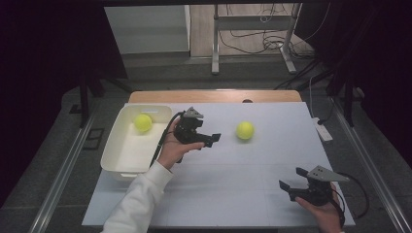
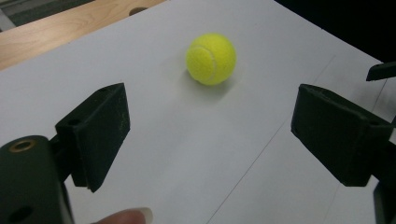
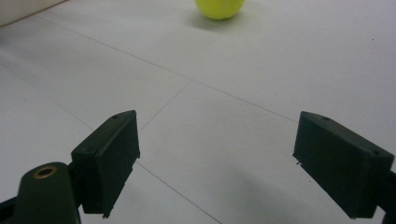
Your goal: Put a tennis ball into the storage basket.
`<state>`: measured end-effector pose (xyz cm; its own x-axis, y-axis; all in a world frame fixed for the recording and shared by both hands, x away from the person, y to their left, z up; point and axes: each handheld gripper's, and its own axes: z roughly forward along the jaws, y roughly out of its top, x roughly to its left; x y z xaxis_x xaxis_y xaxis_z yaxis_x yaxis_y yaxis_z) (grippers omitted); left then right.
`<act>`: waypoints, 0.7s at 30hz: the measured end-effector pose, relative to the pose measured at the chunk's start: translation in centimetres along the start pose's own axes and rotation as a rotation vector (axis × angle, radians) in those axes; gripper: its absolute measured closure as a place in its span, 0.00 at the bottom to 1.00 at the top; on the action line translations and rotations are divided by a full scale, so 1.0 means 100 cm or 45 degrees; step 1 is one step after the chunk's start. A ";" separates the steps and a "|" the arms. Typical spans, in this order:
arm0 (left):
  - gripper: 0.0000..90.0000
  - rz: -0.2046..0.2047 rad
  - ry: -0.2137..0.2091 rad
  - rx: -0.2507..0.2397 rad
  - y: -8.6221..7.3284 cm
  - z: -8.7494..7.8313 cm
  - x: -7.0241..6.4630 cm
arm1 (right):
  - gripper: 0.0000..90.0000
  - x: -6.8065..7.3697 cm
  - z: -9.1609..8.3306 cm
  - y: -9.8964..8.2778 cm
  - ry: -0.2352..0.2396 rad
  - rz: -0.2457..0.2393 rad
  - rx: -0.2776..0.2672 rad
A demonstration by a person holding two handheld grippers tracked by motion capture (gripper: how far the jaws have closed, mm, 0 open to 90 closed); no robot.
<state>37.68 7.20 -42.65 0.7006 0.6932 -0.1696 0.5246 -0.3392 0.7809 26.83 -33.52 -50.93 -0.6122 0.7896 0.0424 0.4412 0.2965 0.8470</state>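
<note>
Your right gripper (image 1: pixel 293 178), nearest the camera in the high view, rests low at the near right of the white table (image 1: pixel 272 194); jaws spread wide, nothing between them, idle. Item two: your left gripper (image 1: pixel 214 139), carried in your left hand (image 1: pixel 175 148), jaws parted and empty, pointing toward the loose ball. Item three: loose tennis ball (image 2: pixel 210 58), yellow, lying on the bare table surface ahead of the left gripper's open jaws, near but not yet between them; it also sits well ahead of your right gripper, at the top edge of that gripper's view (image 3: pixel 220 8). Item four: white tub (image 1: pixel 112 160), behind and beside your left gripper, holding one tennis ball in the tub (image 1: pixel 143 122) at its far end. Status, as a judgement: the work looks like gathering balls into the tub. One ball counts as stored, one remains out, so you stand roughly halfway. Outstanding for you: bring the left gripper over the loose ball, clamp it, carry it back to the tub, let go.
</note>
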 end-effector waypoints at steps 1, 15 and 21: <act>0.14 -0.001 0.003 0.006 0.001 0.003 0.000 | 0.16 0.000 0.000 0.000 0.000 0.001 0.001; 0.14 0.013 -0.005 0.026 0.012 0.020 -0.002 | 0.16 0.002 0.003 0.001 0.000 -0.002 0.007; 0.14 0.009 -0.005 0.041 0.015 0.027 -0.001 | 0.16 0.002 0.004 0.001 -0.003 0.000 0.010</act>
<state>39.71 4.92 -43.15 0.7061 0.6882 -0.1666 0.5349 -0.3642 0.7624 26.98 -33.12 -51.05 -0.6104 0.7911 0.0410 0.4463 0.3007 0.8429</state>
